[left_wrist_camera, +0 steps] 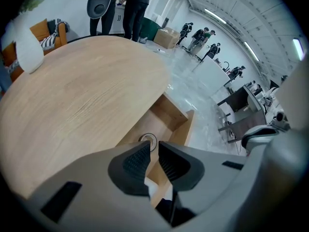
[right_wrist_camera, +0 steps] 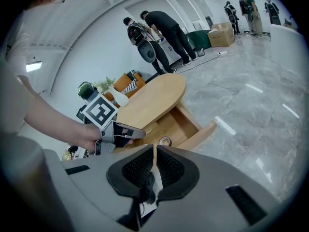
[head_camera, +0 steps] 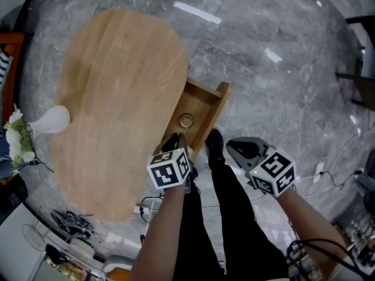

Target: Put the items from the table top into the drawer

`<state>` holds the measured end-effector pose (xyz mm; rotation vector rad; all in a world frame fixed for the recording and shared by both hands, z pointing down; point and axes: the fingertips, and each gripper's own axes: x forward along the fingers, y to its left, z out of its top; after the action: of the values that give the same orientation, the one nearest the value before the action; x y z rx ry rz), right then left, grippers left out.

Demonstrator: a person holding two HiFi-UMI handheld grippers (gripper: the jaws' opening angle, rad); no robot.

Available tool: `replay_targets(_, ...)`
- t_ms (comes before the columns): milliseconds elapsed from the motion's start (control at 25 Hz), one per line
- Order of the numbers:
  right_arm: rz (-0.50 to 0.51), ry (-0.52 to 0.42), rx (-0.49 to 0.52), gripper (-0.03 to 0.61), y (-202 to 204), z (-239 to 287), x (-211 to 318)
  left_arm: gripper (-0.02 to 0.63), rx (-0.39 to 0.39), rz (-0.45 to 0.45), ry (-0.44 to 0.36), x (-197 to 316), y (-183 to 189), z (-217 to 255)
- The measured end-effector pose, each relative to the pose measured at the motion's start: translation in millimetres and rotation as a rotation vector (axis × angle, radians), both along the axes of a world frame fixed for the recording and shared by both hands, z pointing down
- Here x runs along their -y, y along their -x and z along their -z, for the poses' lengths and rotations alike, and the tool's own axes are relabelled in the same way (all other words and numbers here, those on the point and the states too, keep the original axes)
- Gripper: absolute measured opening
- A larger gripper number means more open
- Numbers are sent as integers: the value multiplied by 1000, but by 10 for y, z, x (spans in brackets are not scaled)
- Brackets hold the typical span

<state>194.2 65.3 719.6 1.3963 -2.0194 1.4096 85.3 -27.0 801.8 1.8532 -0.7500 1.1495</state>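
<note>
An oval wooden table (head_camera: pixel 117 98) has its drawer (head_camera: pixel 222 92) pulled out on the right side. A small round ring-shaped item (head_camera: pixel 186 120) lies on the drawer's floor; it also shows in the left gripper view as the ring (left_wrist_camera: pixel 148 140) and in the right gripper view as the ring (right_wrist_camera: pixel 165 141). My left gripper (head_camera: pixel 174 139) hangs over the near end of the drawer, pointing steeply down, its jaws a little apart with nothing between them (left_wrist_camera: pixel 154 146). My right gripper (head_camera: pixel 234 147) is to the right of the drawer over the floor, jaws together and empty (right_wrist_camera: pixel 154 151).
A white vase (head_camera: pixel 51 120) with flowers stands at the table's left edge. My legs and a black shoe (head_camera: pixel 215 142) are beside the drawer. Cables and clutter (head_camera: pixel 73 221) lie on the floor below the table. Several people (left_wrist_camera: pixel 207 37) stand far off in the hall.
</note>
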Motion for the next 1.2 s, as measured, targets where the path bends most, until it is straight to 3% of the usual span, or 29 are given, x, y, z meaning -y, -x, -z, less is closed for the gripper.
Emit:
replay_targets(400, 61, -65, -36, 41, 16, 797, 197, 9, -72, 28, -50, -47, 25, 874)
replay_targets(760, 51, -106, -68, 41, -123, 1556, 212, 2, -157, 47, -99, -101, 16, 1995)
replay_targets(1200, 138, -132, -114, 41, 80, 2281, 52, 2, -261, 137, -175, -392, 516, 3086)
